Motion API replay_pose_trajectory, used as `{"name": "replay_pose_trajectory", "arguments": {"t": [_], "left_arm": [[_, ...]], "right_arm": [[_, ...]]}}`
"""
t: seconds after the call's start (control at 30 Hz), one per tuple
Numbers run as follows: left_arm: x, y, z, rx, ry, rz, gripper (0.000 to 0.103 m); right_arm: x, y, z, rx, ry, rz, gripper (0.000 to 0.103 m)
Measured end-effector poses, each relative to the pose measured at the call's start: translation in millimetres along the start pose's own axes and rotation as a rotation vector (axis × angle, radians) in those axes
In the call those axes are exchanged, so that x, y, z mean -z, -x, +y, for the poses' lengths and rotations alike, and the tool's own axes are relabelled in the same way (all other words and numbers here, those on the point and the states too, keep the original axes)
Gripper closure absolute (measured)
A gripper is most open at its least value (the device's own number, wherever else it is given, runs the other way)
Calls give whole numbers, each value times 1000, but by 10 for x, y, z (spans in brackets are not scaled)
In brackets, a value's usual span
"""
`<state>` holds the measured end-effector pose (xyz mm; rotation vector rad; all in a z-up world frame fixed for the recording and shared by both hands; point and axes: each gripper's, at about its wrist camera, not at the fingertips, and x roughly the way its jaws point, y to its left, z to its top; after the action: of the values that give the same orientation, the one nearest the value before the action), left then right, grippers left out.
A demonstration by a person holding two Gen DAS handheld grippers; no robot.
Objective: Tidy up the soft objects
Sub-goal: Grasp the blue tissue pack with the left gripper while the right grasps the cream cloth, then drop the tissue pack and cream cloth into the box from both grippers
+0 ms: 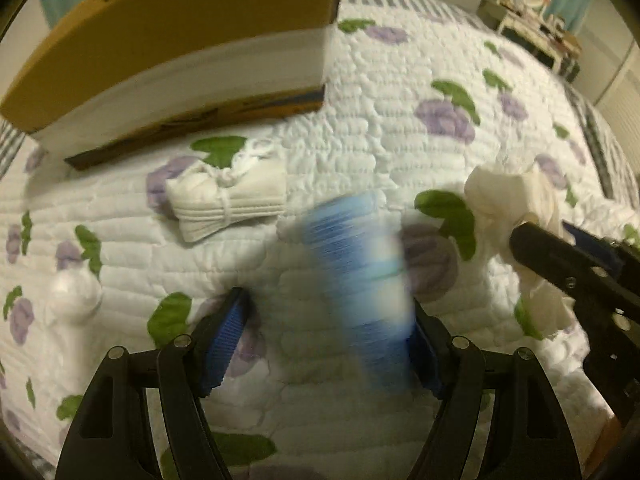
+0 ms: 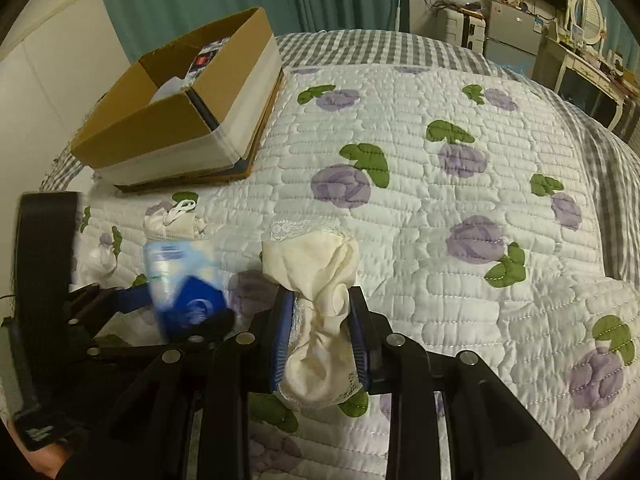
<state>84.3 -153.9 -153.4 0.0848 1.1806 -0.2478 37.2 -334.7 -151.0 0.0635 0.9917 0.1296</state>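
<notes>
My left gripper stands wide open over the quilt. A blue and white tissue pack is blurred between its fingers, against the right pad; it also shows in the right wrist view. My right gripper is shut on a cream lace-trimmed cloth, which shows at the right of the left wrist view. A white folded bundle tied with string lies on the quilt near the cardboard box. The box is open and holds some items.
The floral quilt covers the bed. A small white soft item lies at the left. Furniture and a dressing table stand beyond the bed's far right edge.
</notes>
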Motion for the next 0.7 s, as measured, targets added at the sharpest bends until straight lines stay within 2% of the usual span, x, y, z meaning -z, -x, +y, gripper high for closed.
{"name": "replay_pose_trajectory", "arguments": {"t": [0.17,0.23,0.3,0.4,0.47,0.57,0.7], "left_arm": [[23,13,-23,2,-26,-16,32],[23,37,-30,14,-31,-29,43],[50,97,-43,22,-51,-46,61],[92,190,-61,47,-84,-67,74],[127,266,-61,58,-103,-79,80],[182,406,-26,65,-123,-107,82],[156,639,142,83,-100,-149,82]], "right_arm": [[26,49,-1,12,4,-13,76],[38,75,10,21,8,-18,76],[59,112,17,31,9,-24,76],[82,155,9,43,2,-26,76],[97,182,-5,52,-4,-27,76],[124,236,-2,63,-10,-29,76],[141,379,60,68,-10,-40,76]]}}
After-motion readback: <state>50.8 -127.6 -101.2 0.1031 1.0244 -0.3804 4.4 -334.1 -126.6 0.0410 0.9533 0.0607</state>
